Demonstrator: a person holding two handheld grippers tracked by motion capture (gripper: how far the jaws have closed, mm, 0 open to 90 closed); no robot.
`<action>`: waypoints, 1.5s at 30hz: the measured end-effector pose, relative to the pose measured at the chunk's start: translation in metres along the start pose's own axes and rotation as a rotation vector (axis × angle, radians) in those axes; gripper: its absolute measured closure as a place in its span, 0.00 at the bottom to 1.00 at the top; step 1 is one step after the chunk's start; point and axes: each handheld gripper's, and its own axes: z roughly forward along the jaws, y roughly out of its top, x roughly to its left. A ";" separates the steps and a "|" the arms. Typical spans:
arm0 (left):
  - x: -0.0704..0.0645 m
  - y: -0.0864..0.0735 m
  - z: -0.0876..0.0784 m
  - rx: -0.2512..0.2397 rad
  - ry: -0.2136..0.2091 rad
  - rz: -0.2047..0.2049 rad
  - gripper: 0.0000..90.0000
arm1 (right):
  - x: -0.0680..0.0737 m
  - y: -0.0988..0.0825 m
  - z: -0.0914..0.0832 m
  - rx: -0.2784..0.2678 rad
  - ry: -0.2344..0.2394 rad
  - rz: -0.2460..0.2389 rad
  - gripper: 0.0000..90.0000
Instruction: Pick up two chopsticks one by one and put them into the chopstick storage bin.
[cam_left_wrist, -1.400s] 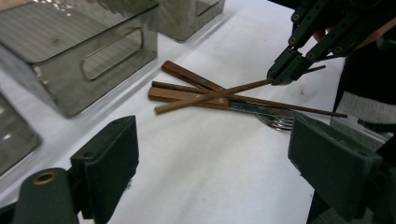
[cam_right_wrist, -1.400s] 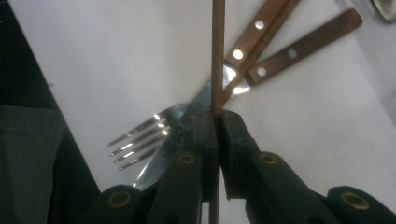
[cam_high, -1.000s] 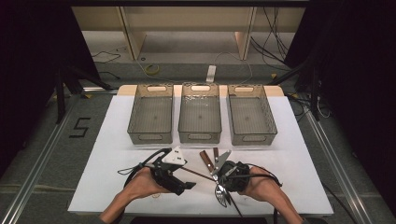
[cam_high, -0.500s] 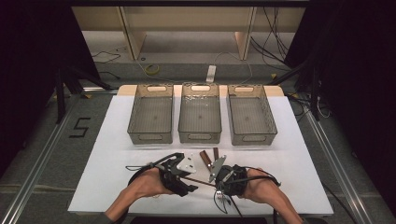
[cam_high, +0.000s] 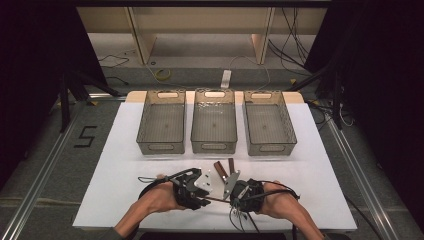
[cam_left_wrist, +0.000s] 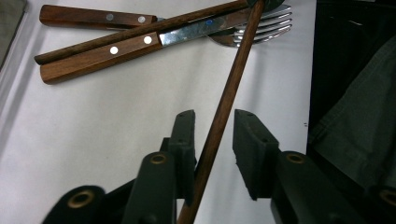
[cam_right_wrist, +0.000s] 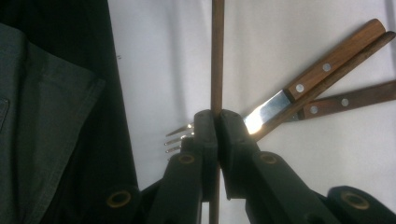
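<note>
My left gripper (cam_left_wrist: 212, 140) has just been closing around the wooden chopstick (cam_left_wrist: 223, 112) at lower centre, pads not yet pressing, while my right gripper (cam_right_wrist: 217, 122) clamps its far end — handover nearly ready.

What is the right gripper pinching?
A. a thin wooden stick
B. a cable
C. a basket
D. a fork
A: in the right gripper view the right gripper has its jaws shut on the thin wooden stick, which runs straight up from between them, while the fork lies on the table behind.
</note>
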 end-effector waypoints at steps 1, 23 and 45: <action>0.000 0.000 0.000 0.001 -0.005 0.006 0.80 | 0.000 0.000 0.000 -0.003 0.003 -0.005 0.96; 0.012 -0.013 -0.014 -0.041 0.046 -0.046 0.93 | -0.022 -0.014 -0.024 -0.270 -0.046 0.225 0.46; 0.047 -0.039 -0.052 -0.197 0.273 -0.419 0.93 | -0.023 -0.055 -0.005 -0.415 -0.176 0.519 0.32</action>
